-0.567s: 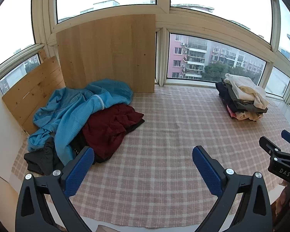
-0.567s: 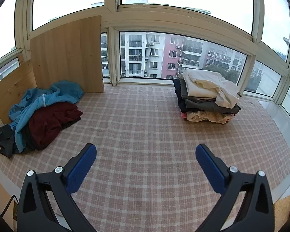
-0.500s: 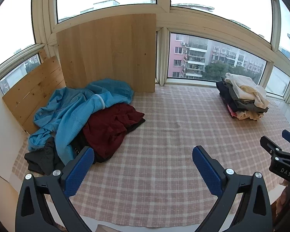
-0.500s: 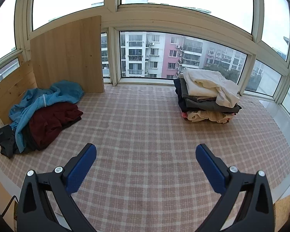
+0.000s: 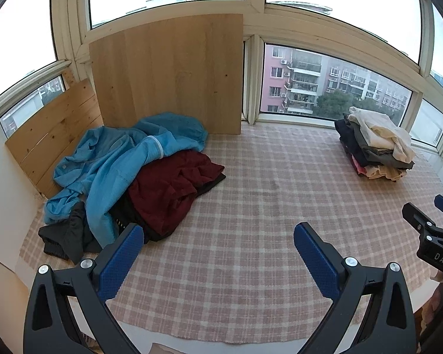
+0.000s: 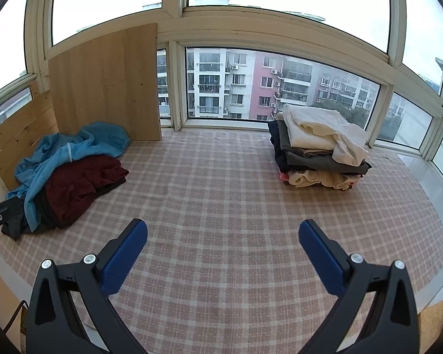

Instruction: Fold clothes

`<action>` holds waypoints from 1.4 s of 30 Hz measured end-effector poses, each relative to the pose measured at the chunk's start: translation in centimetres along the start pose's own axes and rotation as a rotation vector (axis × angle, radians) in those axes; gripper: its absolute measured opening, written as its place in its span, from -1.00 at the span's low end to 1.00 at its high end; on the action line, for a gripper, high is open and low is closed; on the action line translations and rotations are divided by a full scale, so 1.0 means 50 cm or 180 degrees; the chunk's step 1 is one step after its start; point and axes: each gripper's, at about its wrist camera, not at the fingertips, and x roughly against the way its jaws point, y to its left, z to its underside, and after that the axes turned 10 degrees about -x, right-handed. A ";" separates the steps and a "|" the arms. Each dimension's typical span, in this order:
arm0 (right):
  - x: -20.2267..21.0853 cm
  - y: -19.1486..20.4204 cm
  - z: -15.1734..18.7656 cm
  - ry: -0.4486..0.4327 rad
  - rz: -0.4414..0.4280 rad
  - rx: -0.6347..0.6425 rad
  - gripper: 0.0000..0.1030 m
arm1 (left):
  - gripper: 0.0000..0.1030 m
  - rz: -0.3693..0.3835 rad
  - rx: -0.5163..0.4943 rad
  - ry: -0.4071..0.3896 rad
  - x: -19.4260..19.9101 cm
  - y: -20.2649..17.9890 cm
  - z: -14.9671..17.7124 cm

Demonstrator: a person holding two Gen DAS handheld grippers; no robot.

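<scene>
Left gripper (image 5: 218, 234) and right gripper (image 6: 223, 230), each spread to full width with nothing between the blue pads, held above the near part of a pink plaid cloth (image 5: 251, 206). Just ahead and left of the left gripper, a loose heap: a black garment (image 5: 68, 236) nearest, a maroon garment (image 5: 171, 188) beyond it, and a blue garment (image 5: 115, 159) draped over both. Far ahead and right of the left gripper, and ahead-right of the right gripper, a folded stack (image 6: 319, 150) topped by a cream piece. Behind the heap, two wooden boards (image 5: 168, 73) leaning against the window (image 6: 280, 85). Apartment blocks are visible outside.
</scene>
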 end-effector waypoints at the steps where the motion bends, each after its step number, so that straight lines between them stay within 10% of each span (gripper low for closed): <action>1: -0.001 0.002 -0.001 0.0007 -0.0017 0.0014 1.00 | 0.99 -0.0011 0.0006 0.0003 0.000 0.000 0.000; 42: -0.065 0.244 -0.040 0.0155 -0.0829 0.0692 1.00 | 0.99 -0.0874 0.0793 0.0251 0.023 0.194 0.076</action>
